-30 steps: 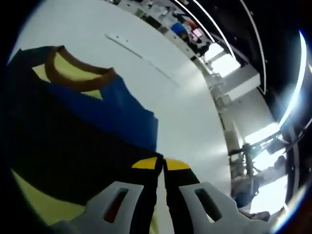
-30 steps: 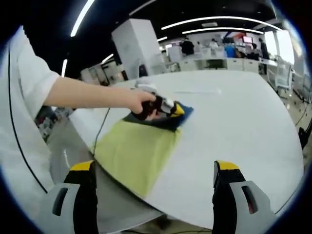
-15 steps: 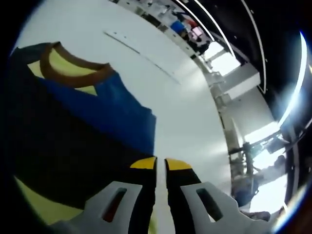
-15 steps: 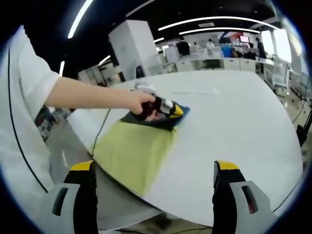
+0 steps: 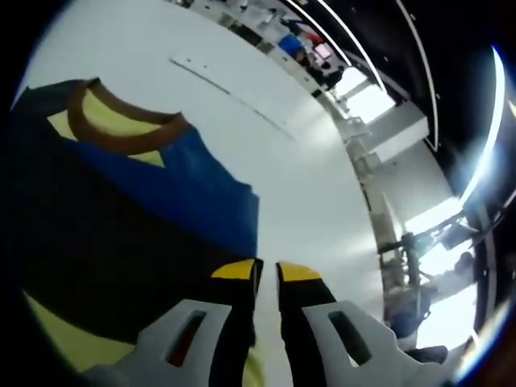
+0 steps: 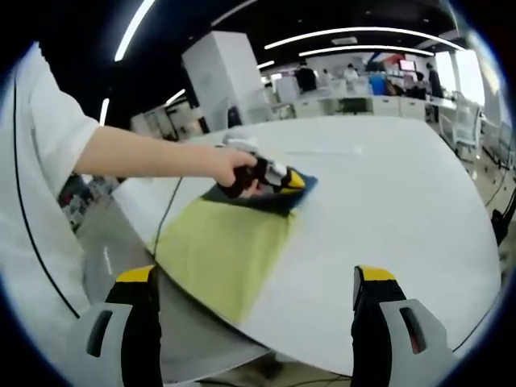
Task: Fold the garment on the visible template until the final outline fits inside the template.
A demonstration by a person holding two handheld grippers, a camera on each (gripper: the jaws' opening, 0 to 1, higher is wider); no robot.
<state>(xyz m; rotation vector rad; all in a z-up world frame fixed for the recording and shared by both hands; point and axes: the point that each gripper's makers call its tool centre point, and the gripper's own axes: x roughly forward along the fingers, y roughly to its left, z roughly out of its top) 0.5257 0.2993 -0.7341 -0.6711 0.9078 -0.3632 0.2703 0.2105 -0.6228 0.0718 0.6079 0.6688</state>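
Observation:
A dark blue garment (image 5: 153, 210) with a brown collar (image 5: 121, 137) lies folded on a yellow-green template (image 5: 72, 343), which shows through the neck opening and at the lower left. My left gripper (image 5: 268, 271) stands at the garment's right edge, its yellow-tipped jaws almost together, with only a thin slit of white table between them. From the right gripper view, the garment (image 6: 278, 201) covers the far end of the template (image 6: 222, 250), and the left gripper (image 6: 292, 182) rests on it in a person's hand. My right gripper (image 6: 256, 278) hangs wide open above the table's near edge, holding nothing.
The white round table (image 6: 403, 210) has bare room to the right of the template. A pale strip (image 5: 226, 87) lies on the table beyond the collar. The person's arm (image 6: 145, 157) reaches in from the left. Desks and people stand far behind.
The slit between the left gripper's jaws has widened slightly. The garment, the template and the right gripper stay as they were.

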